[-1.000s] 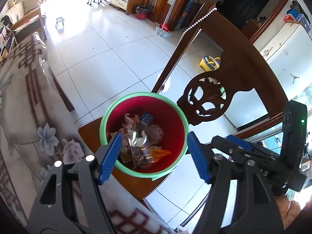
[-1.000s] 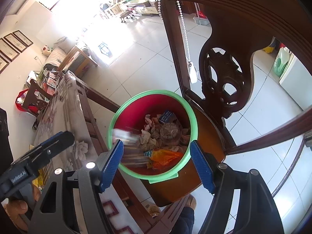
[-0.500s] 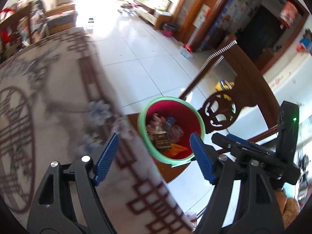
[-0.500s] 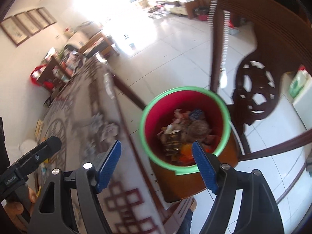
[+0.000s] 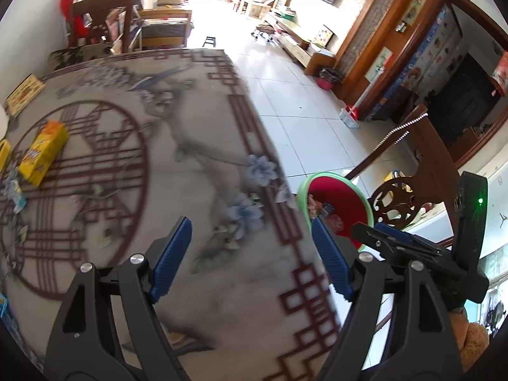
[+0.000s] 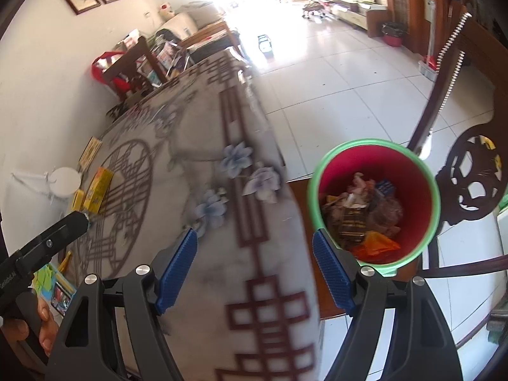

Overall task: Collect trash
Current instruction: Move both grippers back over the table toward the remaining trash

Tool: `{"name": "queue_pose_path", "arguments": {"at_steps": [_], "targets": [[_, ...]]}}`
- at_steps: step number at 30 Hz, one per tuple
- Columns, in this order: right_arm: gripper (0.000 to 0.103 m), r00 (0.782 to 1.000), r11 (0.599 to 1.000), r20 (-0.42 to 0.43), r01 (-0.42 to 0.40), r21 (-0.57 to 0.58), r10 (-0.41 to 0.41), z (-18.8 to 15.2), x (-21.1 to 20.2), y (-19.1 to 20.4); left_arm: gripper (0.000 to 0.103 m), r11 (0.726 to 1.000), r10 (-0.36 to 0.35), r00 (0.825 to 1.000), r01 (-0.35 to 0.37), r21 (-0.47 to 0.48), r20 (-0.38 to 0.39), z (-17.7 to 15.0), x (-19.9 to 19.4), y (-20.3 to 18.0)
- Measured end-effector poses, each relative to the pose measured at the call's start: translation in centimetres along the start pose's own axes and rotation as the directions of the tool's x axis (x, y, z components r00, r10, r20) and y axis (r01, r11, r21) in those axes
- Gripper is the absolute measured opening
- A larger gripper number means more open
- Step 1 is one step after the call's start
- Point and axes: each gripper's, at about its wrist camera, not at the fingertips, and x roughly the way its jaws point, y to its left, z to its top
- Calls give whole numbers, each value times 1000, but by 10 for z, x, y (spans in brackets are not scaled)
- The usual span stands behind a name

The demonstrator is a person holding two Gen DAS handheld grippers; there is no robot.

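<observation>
A red bin with a green rim stands on a wooden chair seat beside the table, full of wrappers; in the left wrist view the bin is half hidden by the table edge. My left gripper is open and empty above the patterned tablecloth. My right gripper is open and empty over the table edge, left of the bin. A yellow box and small wrappers lie at the table's far left. The yellow box also shows in the right wrist view.
A carved wooden chair back rises behind the bin. A white round object stands near the wall. Colourful items lie at the table's near left. White tiled floor lies beyond the table.
Both grippers have swung left, away from above the bin and back over the table. Both stay open and empty.
</observation>
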Motion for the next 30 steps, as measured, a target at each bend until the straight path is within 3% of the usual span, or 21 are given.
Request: {"name": "queue_pose_path", "arguments": {"at_steps": [4,8,12,18,23,30], "targets": [[73,1000,1000,-4,5,-11,-5,-3,7,26,78,1000,18,1000,-18,-24,8,-4,-10,33],[74,1000,1000,-16,13,-22,-14,-10,16,53,78,991,46,999,-44,-130,14,-6,-20,90],[74,999,999,-45,22,-31,-23,-16,32,86,78,954,107,994,-102,-281,3,-12,-31,164],[74,996,997,-79,27,-67,-32,-22,58,139,80,901,169,985,-172,-399,-41,-28,-43,254],[75,994,994,-108,23,-109,-35,-23,82,181,81,862,175,982,-187,-470,-70,-39,-47,308],[75,983,982,-179,2,-188,-36,-30,123,243,83,830,179,980,-197,-522,-86,-48,-51,364]]}}
